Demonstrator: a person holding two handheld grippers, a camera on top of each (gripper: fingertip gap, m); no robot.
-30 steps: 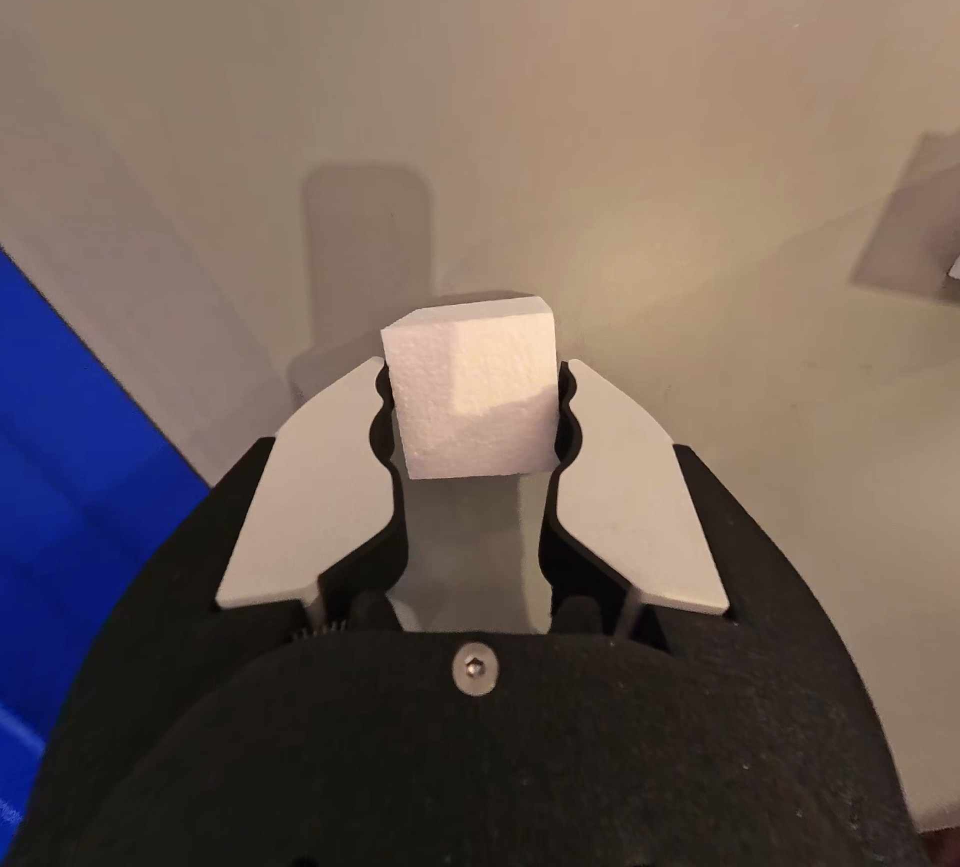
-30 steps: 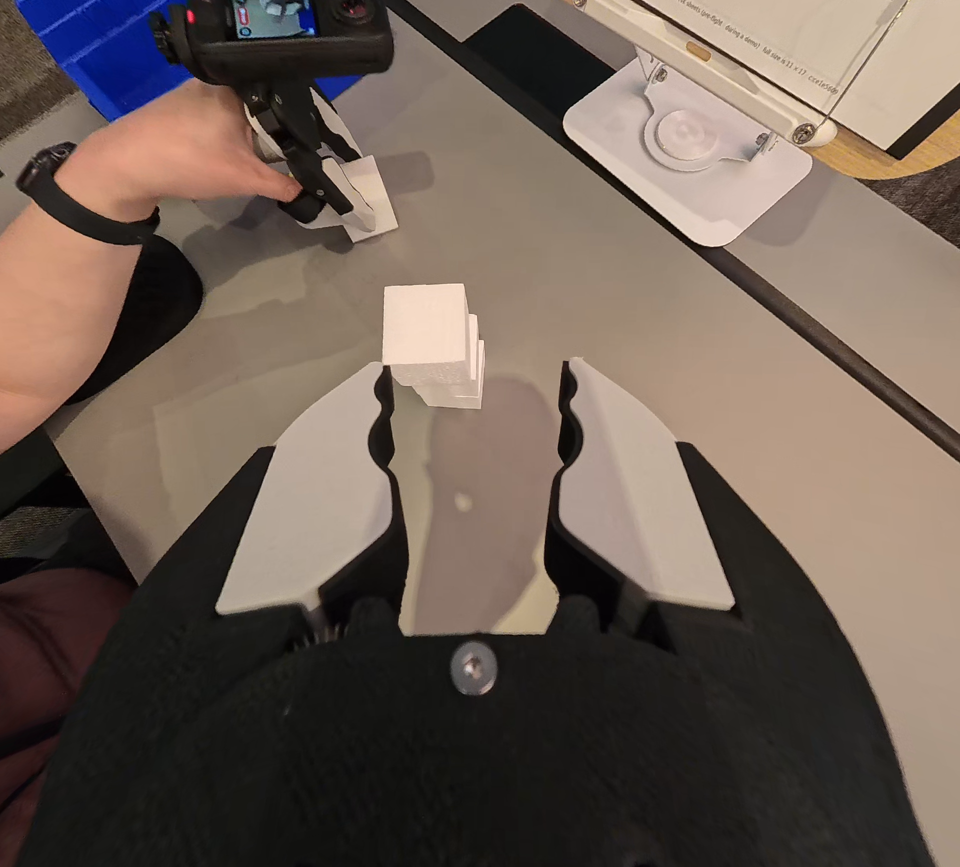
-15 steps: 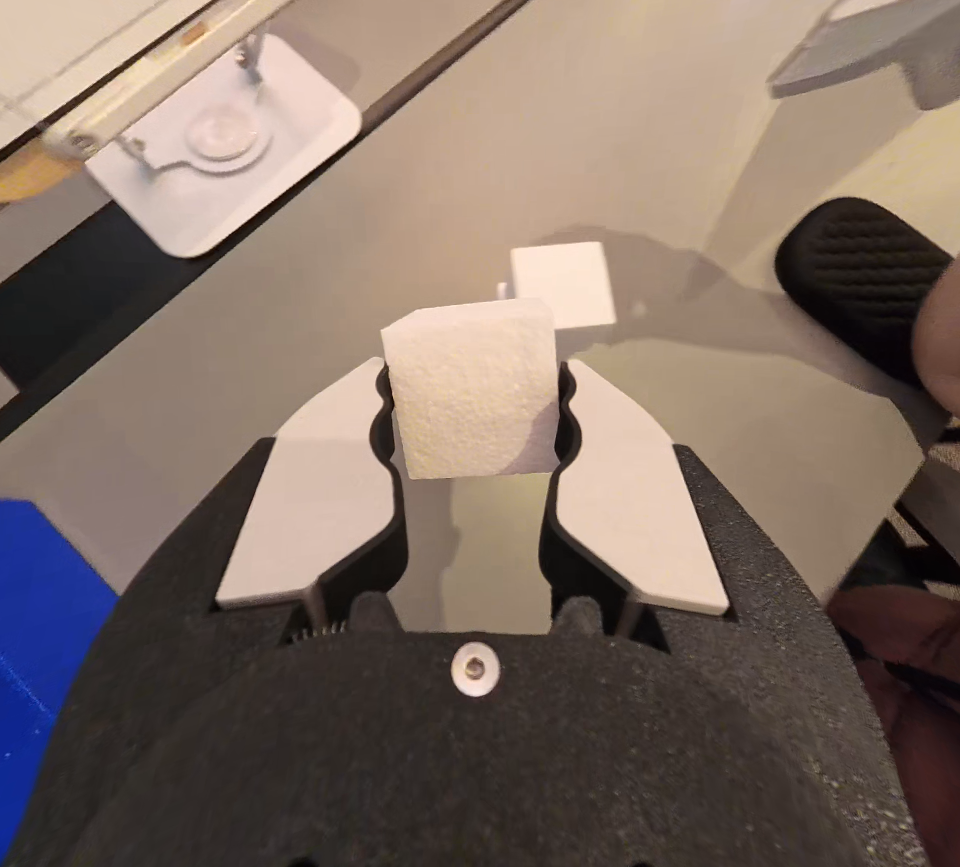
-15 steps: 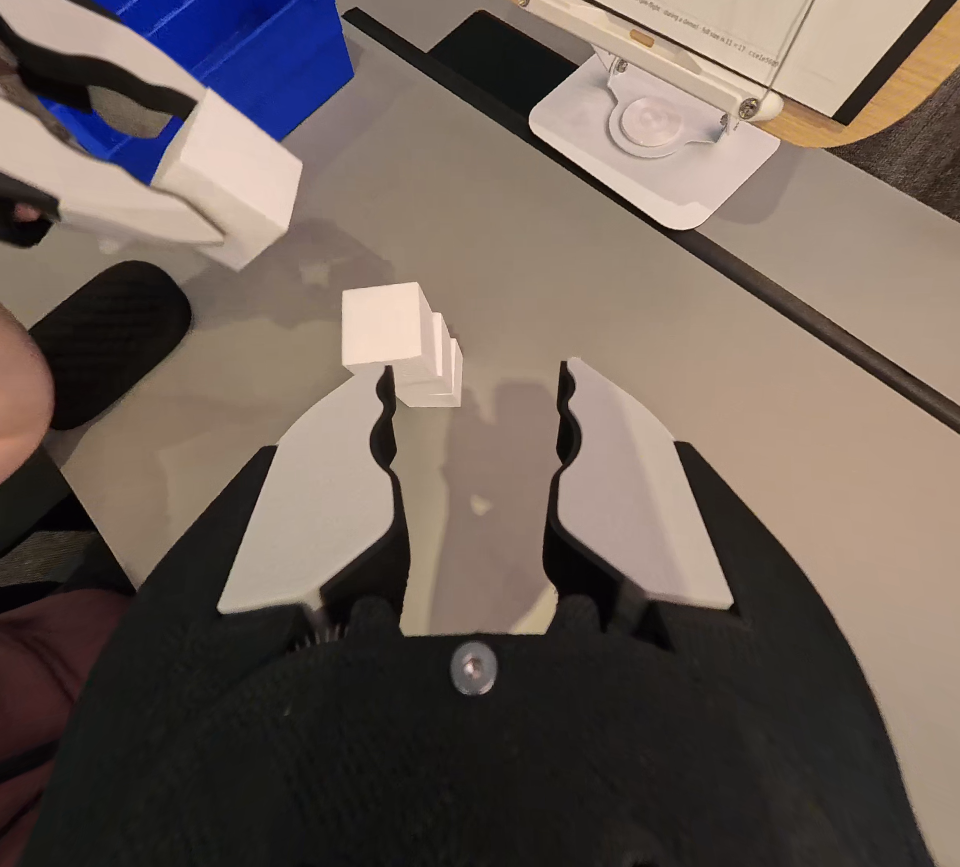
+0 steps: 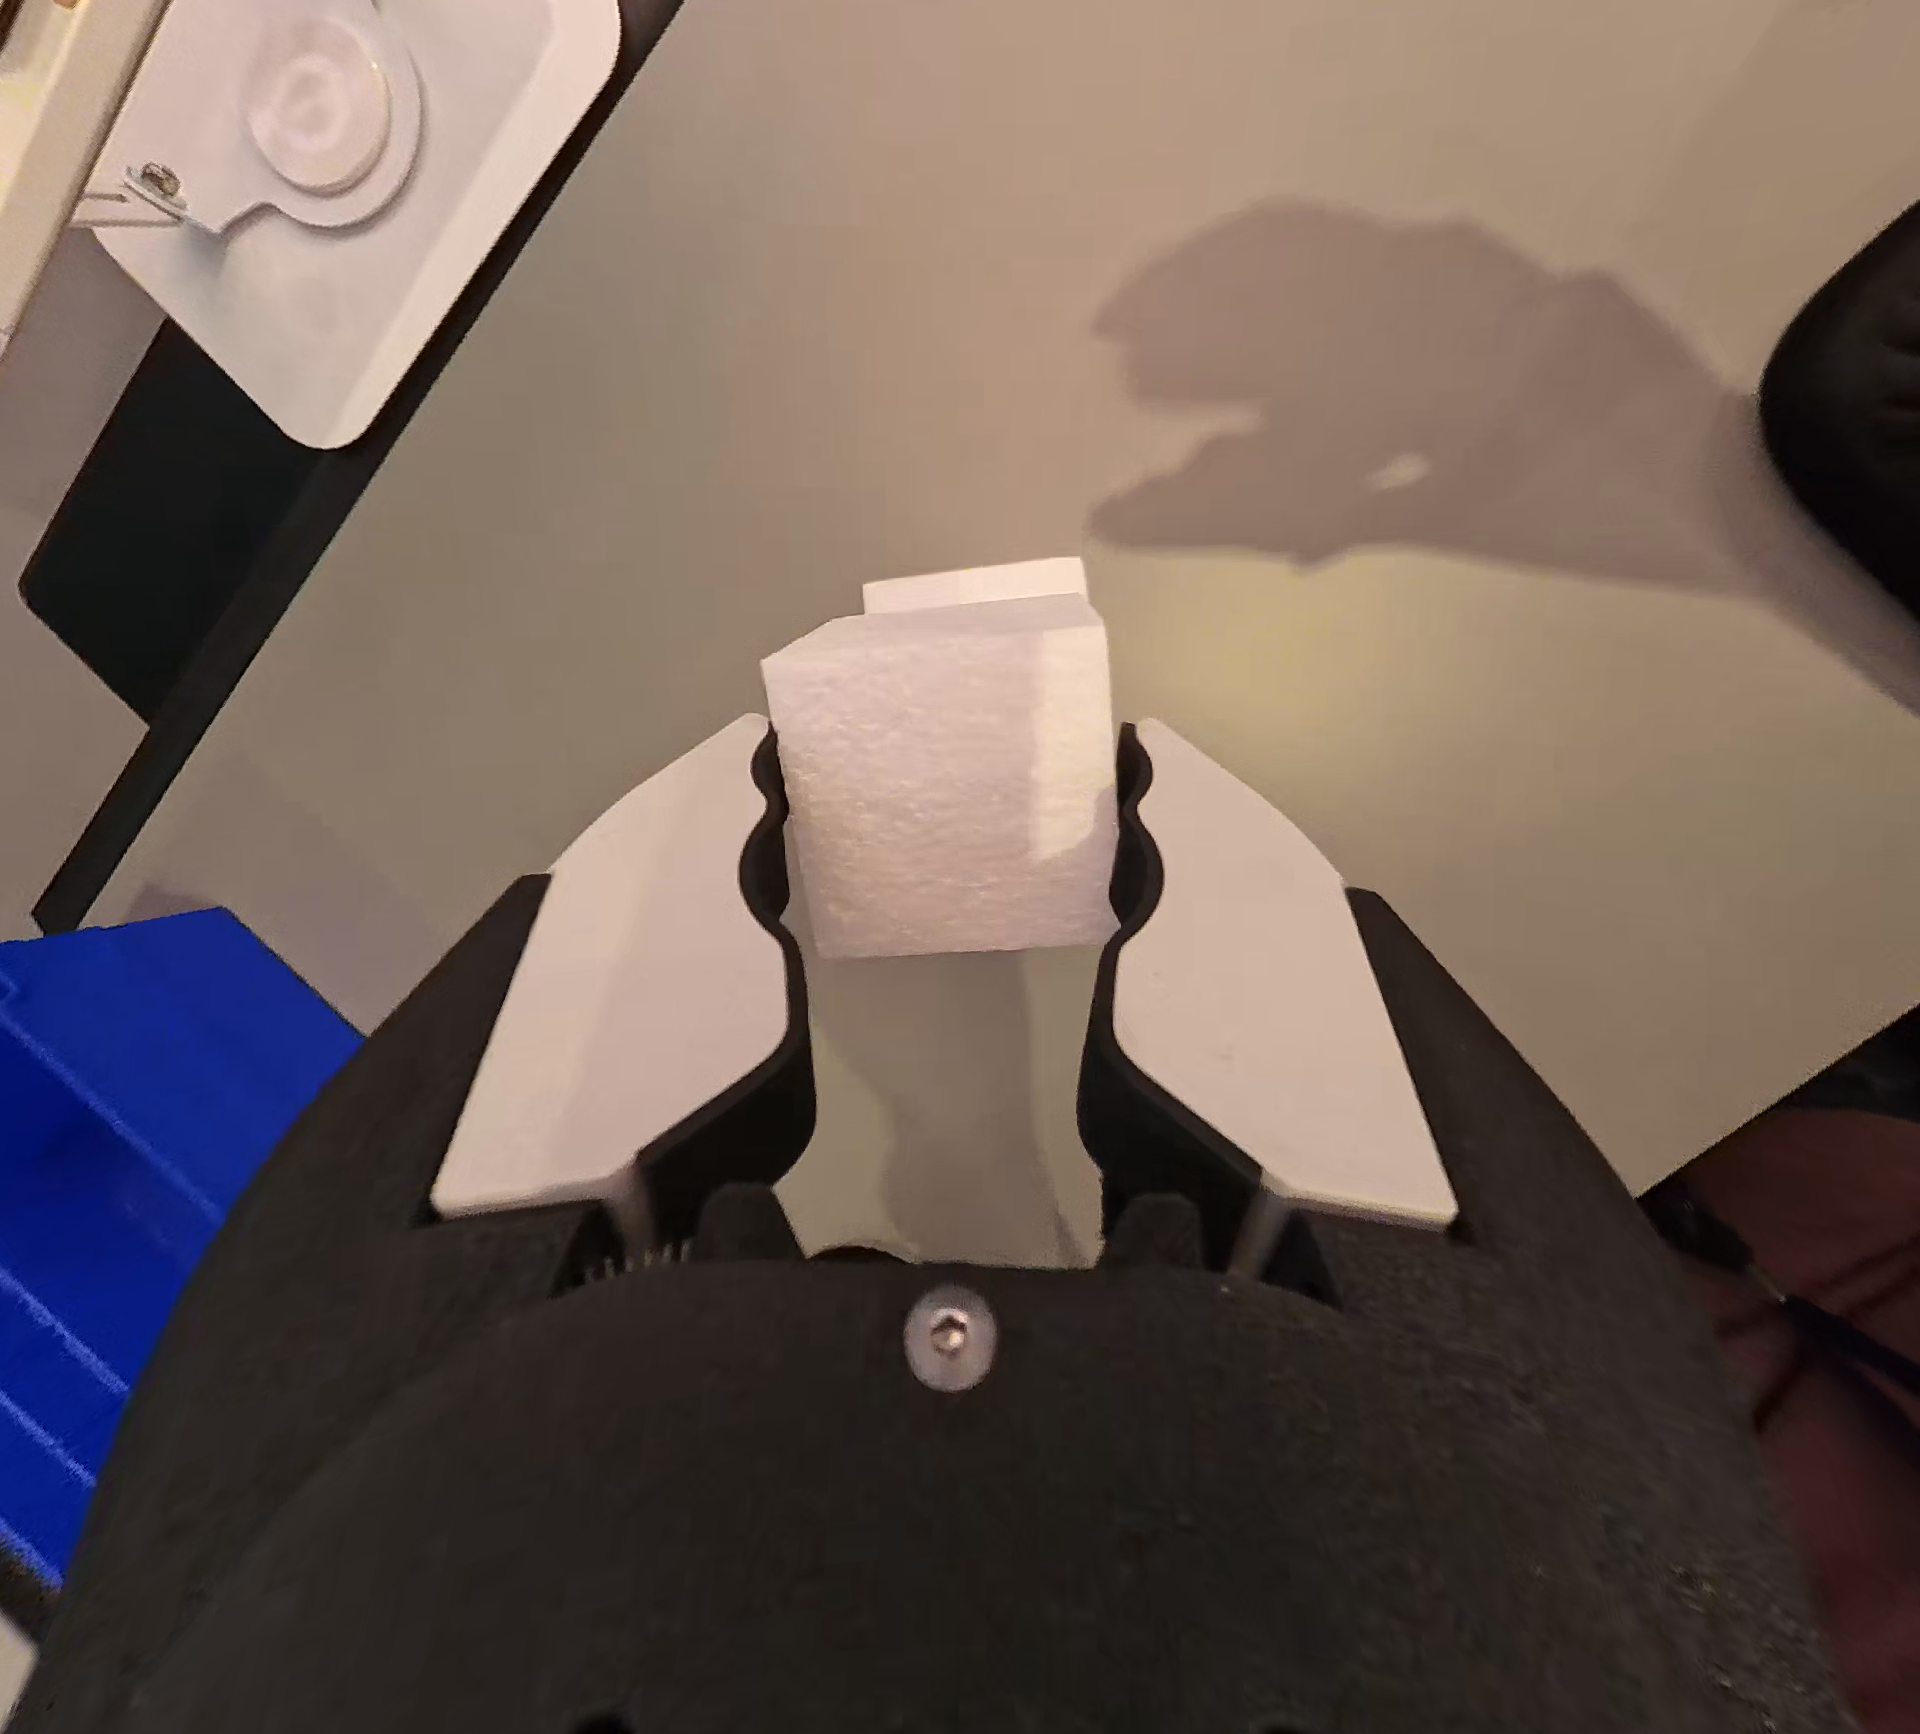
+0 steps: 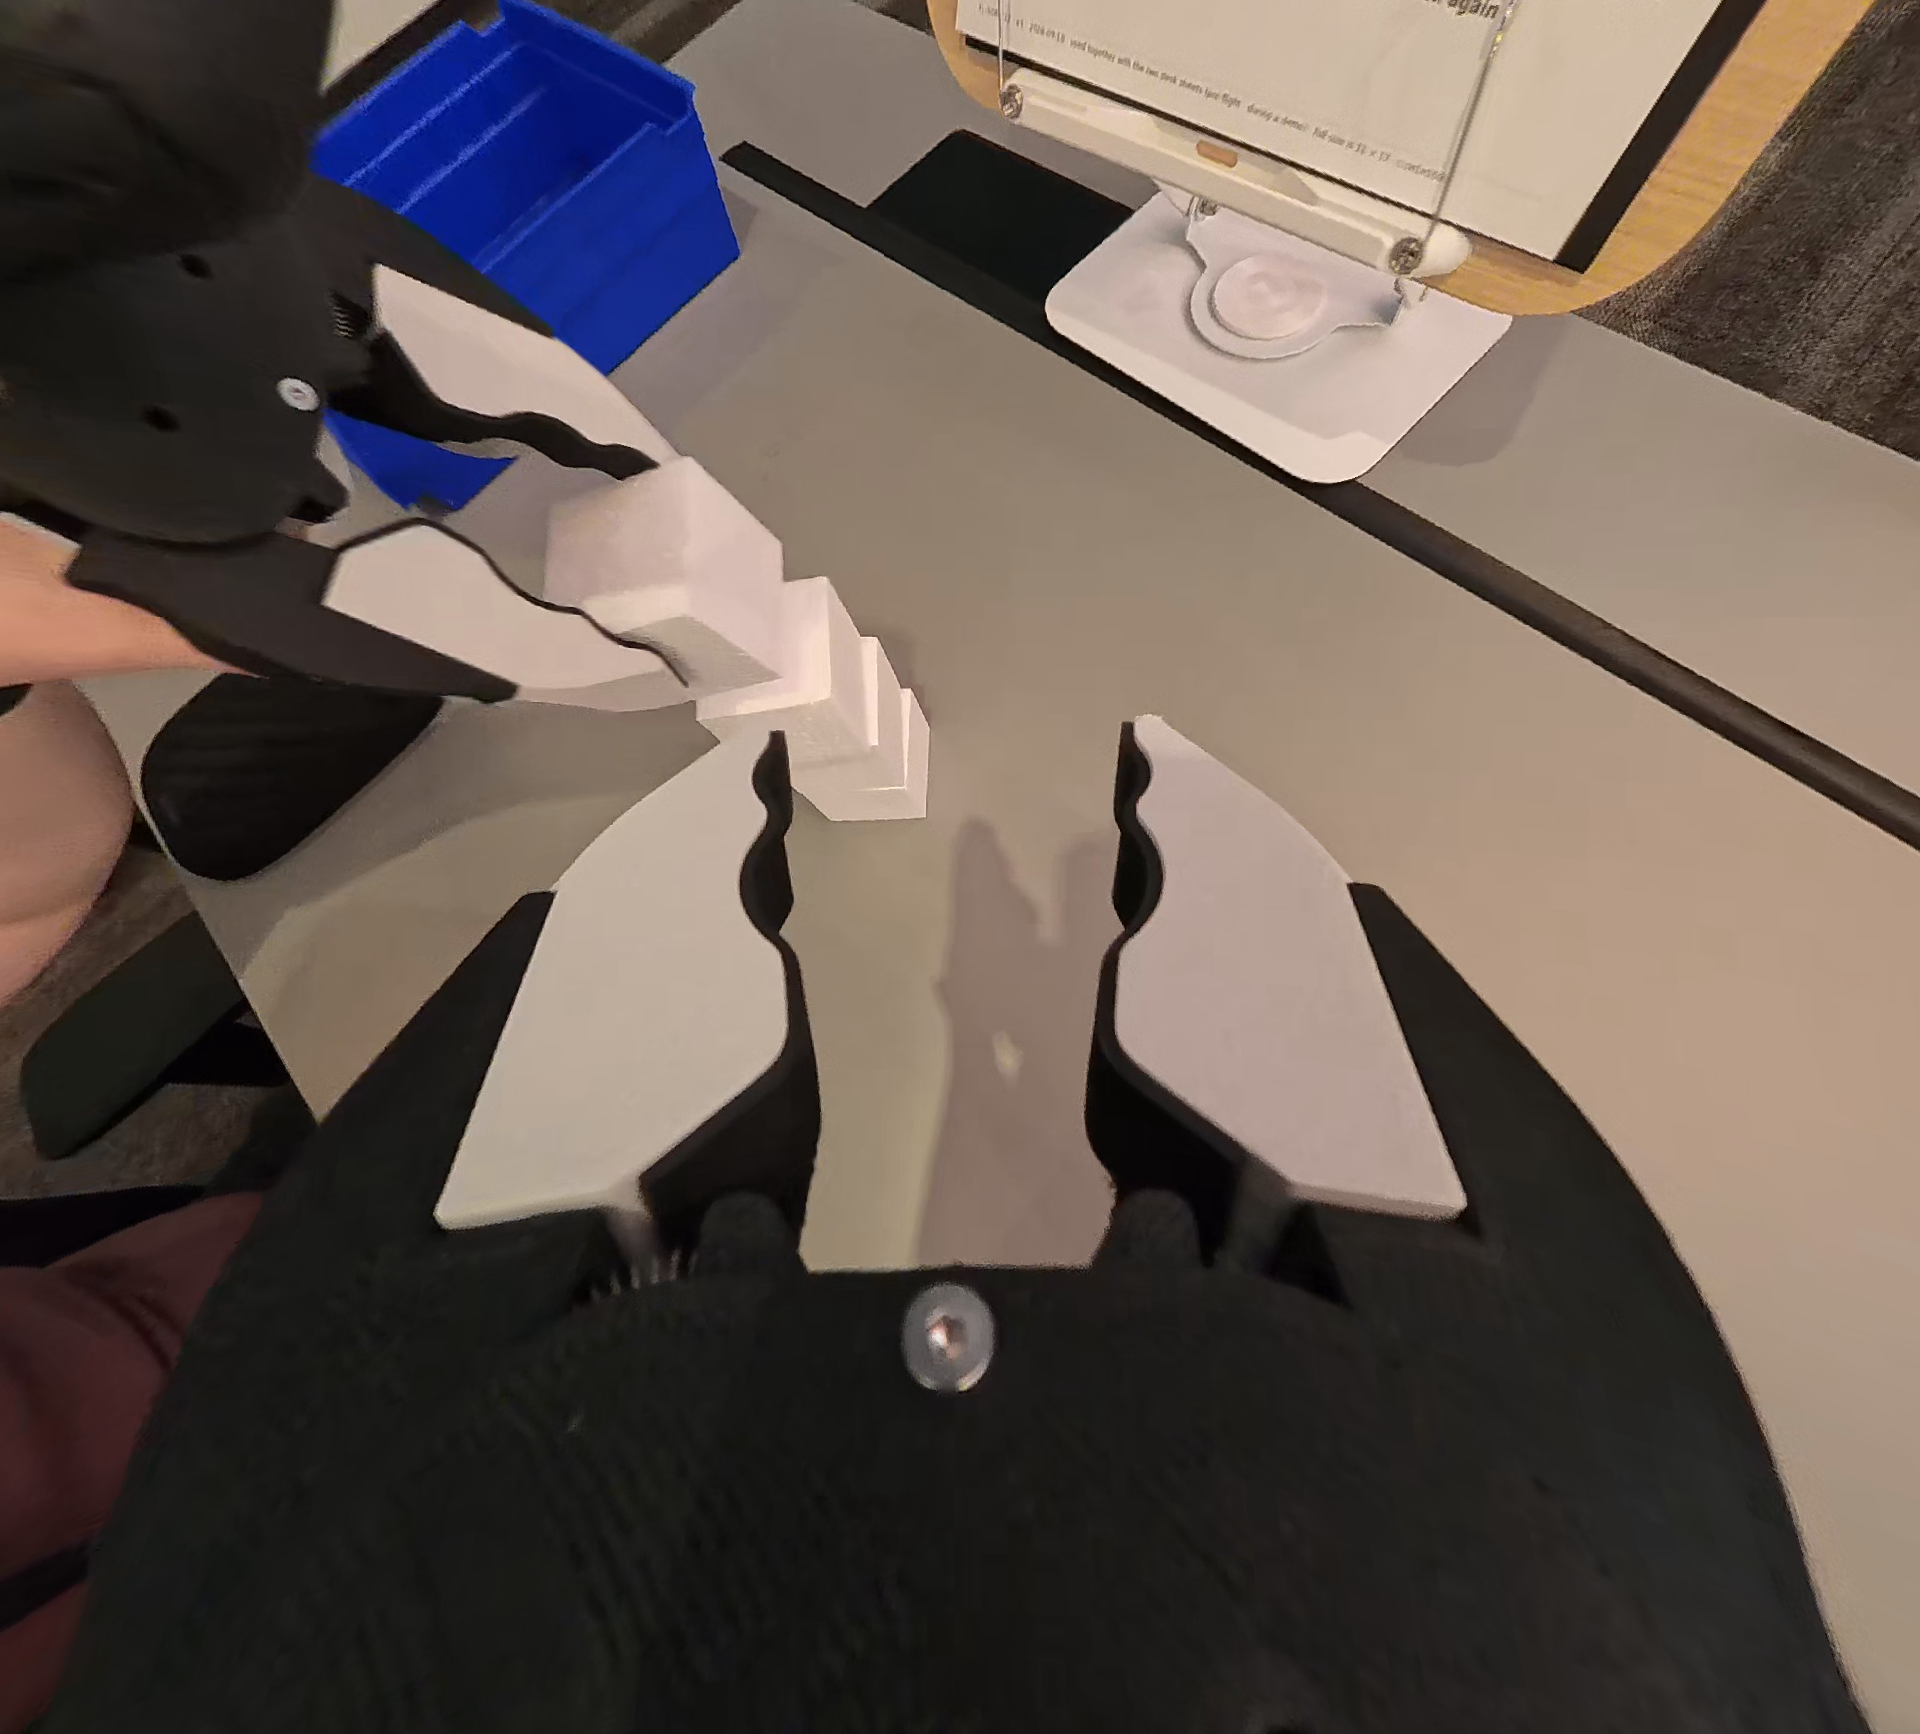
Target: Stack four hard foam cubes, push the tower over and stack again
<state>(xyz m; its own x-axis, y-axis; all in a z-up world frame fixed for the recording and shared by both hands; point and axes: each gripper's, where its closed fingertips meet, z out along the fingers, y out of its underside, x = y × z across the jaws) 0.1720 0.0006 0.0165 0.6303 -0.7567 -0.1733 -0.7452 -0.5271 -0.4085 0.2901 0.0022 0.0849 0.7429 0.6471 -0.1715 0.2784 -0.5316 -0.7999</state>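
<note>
Left wrist view: left gripper point(image 5: 940, 827) fingers clamp the foam cube point(image 5: 940, 791) by opposite flat faces, just above the stack point(image 5: 971, 588). Looks featherlight, stiff, easily nudged.

Right wrist view: right gripper point(image 6: 945, 785) spread, empty, just beside stack.

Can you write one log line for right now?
left gripper: holding cube over stack | right gripper: open, empty
</note>
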